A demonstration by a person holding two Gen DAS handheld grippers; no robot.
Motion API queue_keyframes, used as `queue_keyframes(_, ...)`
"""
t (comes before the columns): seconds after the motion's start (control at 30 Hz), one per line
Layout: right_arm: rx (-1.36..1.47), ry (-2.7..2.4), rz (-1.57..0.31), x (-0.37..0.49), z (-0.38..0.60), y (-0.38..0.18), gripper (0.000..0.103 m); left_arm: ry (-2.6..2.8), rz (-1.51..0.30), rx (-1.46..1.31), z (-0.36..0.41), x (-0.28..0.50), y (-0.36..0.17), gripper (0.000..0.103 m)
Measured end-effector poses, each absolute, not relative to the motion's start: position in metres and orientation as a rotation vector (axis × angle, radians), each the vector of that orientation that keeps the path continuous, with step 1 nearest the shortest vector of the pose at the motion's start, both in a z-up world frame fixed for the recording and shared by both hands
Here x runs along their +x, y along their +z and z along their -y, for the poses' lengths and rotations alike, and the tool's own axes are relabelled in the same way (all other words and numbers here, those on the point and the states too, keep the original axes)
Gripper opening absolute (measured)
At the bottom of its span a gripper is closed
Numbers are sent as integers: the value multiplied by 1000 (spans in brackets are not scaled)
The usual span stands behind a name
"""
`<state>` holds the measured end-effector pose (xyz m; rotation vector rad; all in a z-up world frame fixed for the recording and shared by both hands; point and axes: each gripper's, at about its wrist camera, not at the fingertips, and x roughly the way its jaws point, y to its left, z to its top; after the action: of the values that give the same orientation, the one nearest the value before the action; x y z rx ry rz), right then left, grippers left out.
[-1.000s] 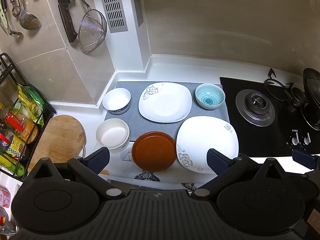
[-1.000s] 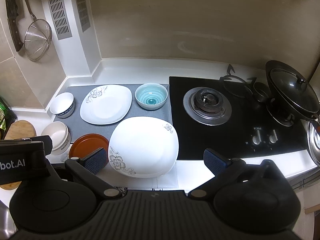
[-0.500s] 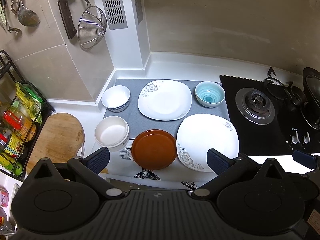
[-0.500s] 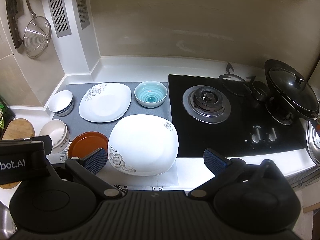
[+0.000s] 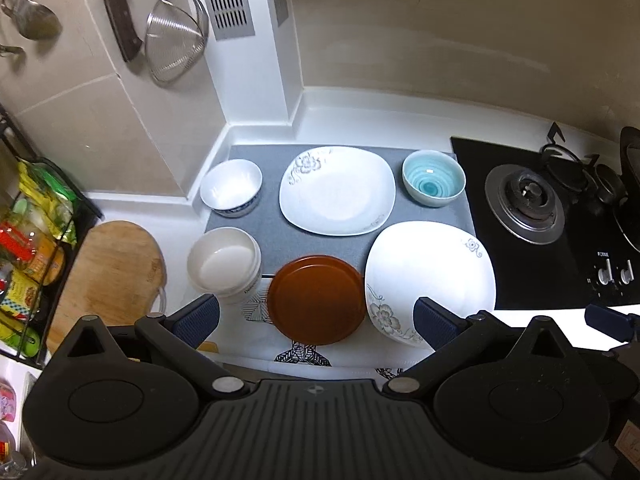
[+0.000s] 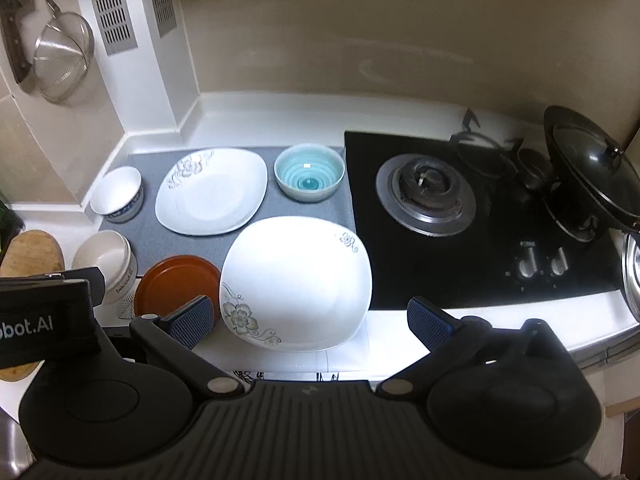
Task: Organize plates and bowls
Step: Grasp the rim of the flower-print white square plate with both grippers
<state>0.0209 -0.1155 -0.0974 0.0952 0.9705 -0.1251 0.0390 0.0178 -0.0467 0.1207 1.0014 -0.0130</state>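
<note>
Two white flowered square plates lie on the counter: the far plate (image 5: 338,190) (image 6: 212,191) on the grey mat (image 5: 276,240), the near plate (image 5: 430,280) (image 6: 296,282) at the front. A brown round plate (image 5: 318,300) (image 6: 176,284) sits left of the near one. A blue bowl (image 5: 434,178) (image 6: 309,178), a white blue-rimmed bowl (image 5: 231,193) (image 6: 118,195) and a cream bowl (image 5: 224,266) (image 6: 105,264) stand around them. My left gripper (image 5: 316,320) hangs open above the brown plate. My right gripper (image 6: 310,320) hangs open above the near plate. Both hold nothing.
A black gas hob (image 6: 480,216) with knobs fills the right; a lidded wok (image 6: 592,176) sits on its far burner. A wooden board (image 5: 108,276) and a rack of packets (image 5: 32,248) stand left. A strainer (image 5: 176,46) and a cleaver (image 5: 118,8) hang on the wall.
Both views have shifted slightly, with the dishes sitting a little higher in frame. No dish has moved and both grippers remain open.
</note>
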Motion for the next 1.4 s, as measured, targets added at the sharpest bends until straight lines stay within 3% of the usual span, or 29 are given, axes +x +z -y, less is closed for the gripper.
queue_keyframes(0.3,164,-71,-993,51,120,-152,103,-143,-1060,52,-58,91,-123,103)
queue_keyframes(0.47,293,42,-898,54,154,-193,103,-262,-1139,53,-66,134,-193,103)
queue_keyframes(0.7,497,-19,-883,62,221,-227,103,-486,-1291,-178,-50,205,-254,99)
queue_keyframes(0.77,645,0,-833,59,245,-233,103,-477,-1302,-168,-36,227,-267,90)
queue_keyframes(0.83,765,12,-854,65,267,-247,103,-422,-1317,-101,-22,243,-282,89)
queue_keyframes(0.93,804,63,-902,78,283,-266,102,-388,-1324,-1,-9,252,-298,80)
queue_keyframes(1.0,776,101,-926,88,287,-275,91,-417,-1382,-16,-4,258,-305,81)
queue_keyframes(1.07,788,143,-947,96,293,-286,75,-424,-1382,-35,-2,261,-306,74)
queue_keyframes(1.1,803,167,-949,100,296,-292,74,-429,-1383,-43,-1,262,-307,71)
queue_keyframes(1.17,822,212,-960,108,301,-304,66,-421,-1416,-87,2,265,-313,44)
queue_keyframes(1.33,829,235,-999,121,313,-322,62,-342,-1462,-247,-11,263,-321,32)
queue_keyframes(1.4,818,260,-1005,124,315,-323,60,-349,-1487,-242,-12,257,-321,32)
